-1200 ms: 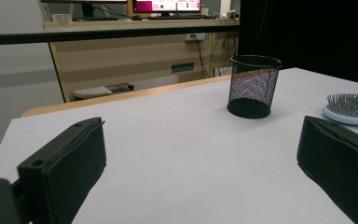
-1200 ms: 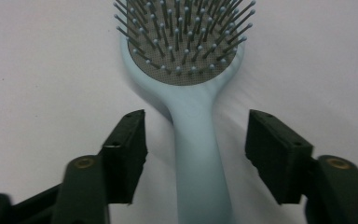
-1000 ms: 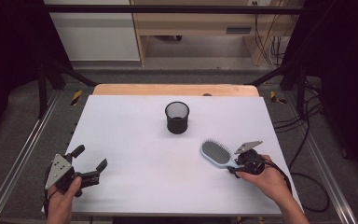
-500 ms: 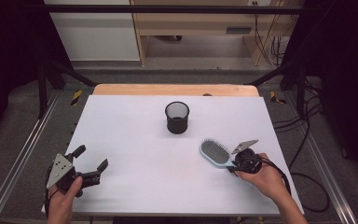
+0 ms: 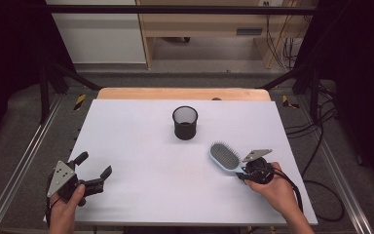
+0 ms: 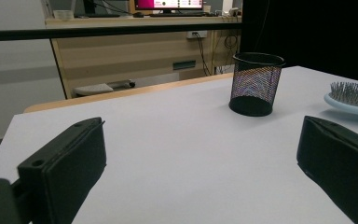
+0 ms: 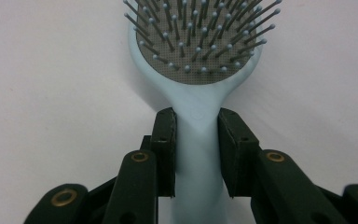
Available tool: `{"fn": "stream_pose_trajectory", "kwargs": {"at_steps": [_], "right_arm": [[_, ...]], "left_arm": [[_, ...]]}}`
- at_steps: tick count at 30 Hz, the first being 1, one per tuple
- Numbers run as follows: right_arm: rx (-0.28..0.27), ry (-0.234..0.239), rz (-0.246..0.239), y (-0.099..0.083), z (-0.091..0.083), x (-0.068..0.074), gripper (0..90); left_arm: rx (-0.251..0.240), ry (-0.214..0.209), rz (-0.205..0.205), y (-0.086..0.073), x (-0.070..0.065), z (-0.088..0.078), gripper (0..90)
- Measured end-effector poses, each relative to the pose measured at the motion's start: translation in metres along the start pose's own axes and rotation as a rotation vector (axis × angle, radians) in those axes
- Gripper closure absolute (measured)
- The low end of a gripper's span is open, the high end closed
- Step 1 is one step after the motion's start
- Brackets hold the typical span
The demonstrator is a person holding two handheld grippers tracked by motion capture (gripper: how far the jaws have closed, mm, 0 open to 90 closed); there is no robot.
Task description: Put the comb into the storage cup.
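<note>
A light blue hairbrush point(image 5: 224, 157) lies bristles up on the white table point(image 5: 141, 146), right of centre. My right gripper point(image 5: 246, 170) sits at its handle. In the right gripper view the brush point(image 7: 200, 51) points away and both pads point(image 7: 165, 140) press on the handle; the right gripper point(image 7: 196, 116) has just been closing, with the handle between its jaws. My left gripper point(image 5: 95, 164) rests open at the table's front left, nothing between its jaws point(image 6: 200, 158). The brush head point(image 6: 354, 95) shows at the right edge of the left gripper view.
A black mesh cup point(image 5: 185, 123) stands upright near the table's middle, behind the brush; it also appears in the left gripper view point(image 6: 256, 84). A wooden strip point(image 5: 180, 93) runs along the far edge. Cables point(image 5: 316, 165) trail off the right side.
The right gripper's jaws have drawn in onto the brush handle. Both hands and the brush stay where they were.
</note>
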State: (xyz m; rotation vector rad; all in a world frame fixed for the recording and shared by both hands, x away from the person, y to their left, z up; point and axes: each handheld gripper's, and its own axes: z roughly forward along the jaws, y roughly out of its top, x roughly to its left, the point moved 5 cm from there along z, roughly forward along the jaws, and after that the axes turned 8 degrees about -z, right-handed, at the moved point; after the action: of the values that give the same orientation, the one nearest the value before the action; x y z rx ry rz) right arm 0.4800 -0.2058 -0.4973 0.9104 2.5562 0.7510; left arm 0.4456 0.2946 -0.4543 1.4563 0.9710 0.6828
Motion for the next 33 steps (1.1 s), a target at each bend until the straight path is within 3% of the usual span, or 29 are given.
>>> {"fn": "stream_pose_trajectory", "kwargs": {"at_steps": [5,11,18,27,33], "right_arm": [[-0.061,-0.035,0.024,0.006,-0.005,0.002,69.6],[-0.202,-0.110,0.048,0.014,-0.009,-0.002,69.7],[-0.329,-0.140,0.076,0.019,-0.018,0.000,69.7],[-0.378,-0.201,0.030,0.019,-0.020,0.006,69.6],[-0.397,-0.208,0.064,0.020,-0.020,0.002,69.6]], "left_arm": [[-0.008,-0.003,-0.012,0.001,0.000,-0.002,1.4],[-0.024,-0.014,-0.043,0.003,0.000,-0.003,1.5],[-0.014,-0.011,-0.067,0.000,-0.004,-0.006,1.6],[-0.015,-0.018,-0.065,0.002,-0.011,-0.012,1.7],[-0.031,-0.032,-0.068,0.006,-0.015,-0.017,1.7]]}}
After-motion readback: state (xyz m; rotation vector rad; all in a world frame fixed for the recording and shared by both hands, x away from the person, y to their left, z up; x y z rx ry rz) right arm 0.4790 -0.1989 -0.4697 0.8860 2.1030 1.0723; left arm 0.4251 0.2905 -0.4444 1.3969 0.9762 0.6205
